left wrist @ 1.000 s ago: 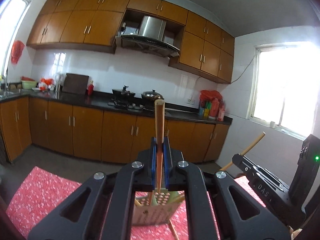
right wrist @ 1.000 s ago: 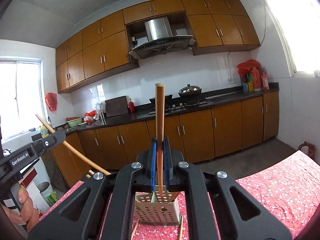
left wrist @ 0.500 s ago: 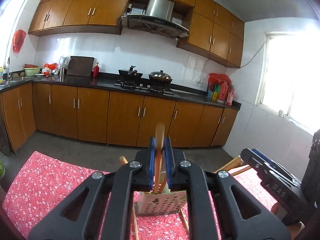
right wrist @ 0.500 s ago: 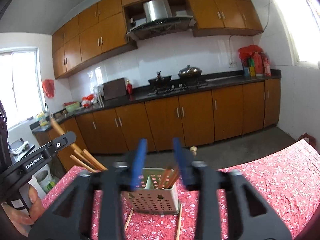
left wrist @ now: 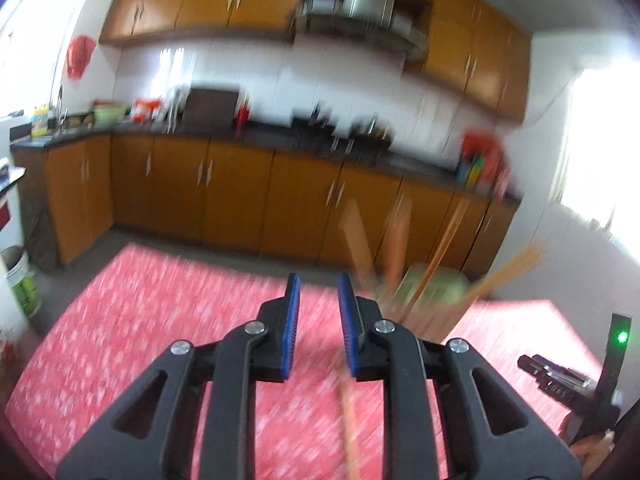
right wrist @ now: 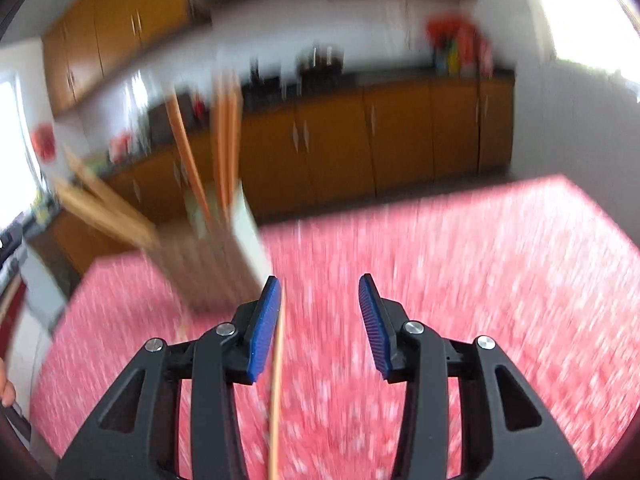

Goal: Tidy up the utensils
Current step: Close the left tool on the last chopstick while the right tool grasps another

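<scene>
A perforated utensil holder point(left wrist: 434, 296) stands on the red floral tablecloth with several wooden chopsticks point(left wrist: 396, 236) sticking out of it; it is blurred. In the right wrist view the holder point(right wrist: 224, 256) is at the left with its chopsticks point(right wrist: 226, 128). My left gripper point(left wrist: 318, 320) is open and empty, left of the holder. My right gripper point(right wrist: 320, 312) is open and empty, right of the holder. A loose chopstick point(left wrist: 350, 424) lies on the cloth under the left gripper; one point(right wrist: 276, 400) also shows under the right gripper.
The red tablecloth point(left wrist: 140, 320) covers the table. The right gripper's body point(left wrist: 576, 380) shows at the left view's lower right. Brown kitchen cabinets point(right wrist: 380, 132) and a dark counter stand beyond the table. Both views are motion-blurred.
Both grippers have let go of their wooden chopsticks into the holder and opened. Both have tilted down and swung away, the left one leftward, the right one rightward.
</scene>
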